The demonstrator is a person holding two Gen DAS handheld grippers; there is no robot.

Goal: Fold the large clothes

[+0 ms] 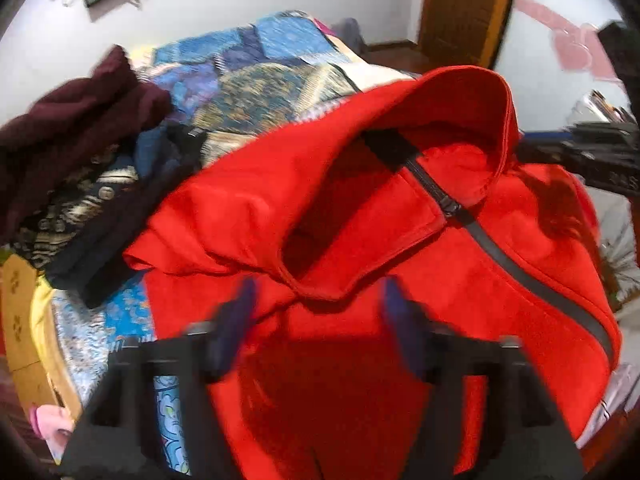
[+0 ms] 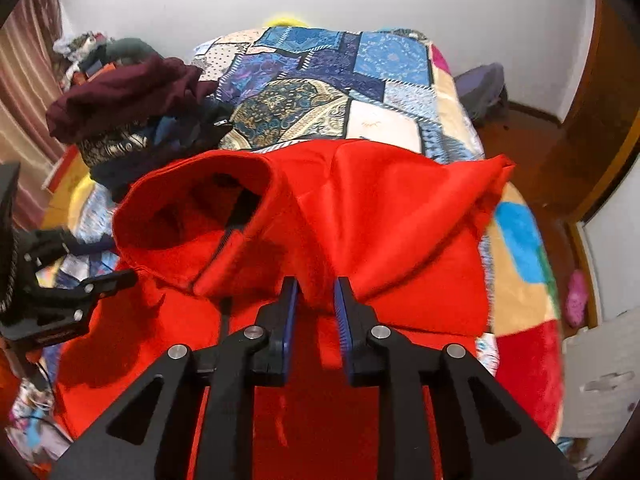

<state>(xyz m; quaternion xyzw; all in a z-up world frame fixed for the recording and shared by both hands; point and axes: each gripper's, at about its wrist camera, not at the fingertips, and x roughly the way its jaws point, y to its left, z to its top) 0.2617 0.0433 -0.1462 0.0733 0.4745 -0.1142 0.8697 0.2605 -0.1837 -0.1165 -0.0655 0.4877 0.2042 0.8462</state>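
The red hooded jacket (image 2: 400,220) lies spread on the bed's patchwork quilt (image 2: 320,80), hood gaping, black zipper (image 1: 500,248) running down its front. The right tongs (image 2: 316,300) pinch a fold of its fabric between narrowly parted fingers. The left tongs (image 1: 316,320) hover wide open above it, gripping nothing. A heap of dark clothes (image 2: 132,120) sits just beside the hood.

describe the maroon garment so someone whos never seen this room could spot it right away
Start at the bed with the blue patchwork quilt. On its left side sits a pile of dark clothes. The maroon garment is the crumpled piece on top of that pile, plain deep wine red, unlike the bright red jacket spread nearer the cameras.
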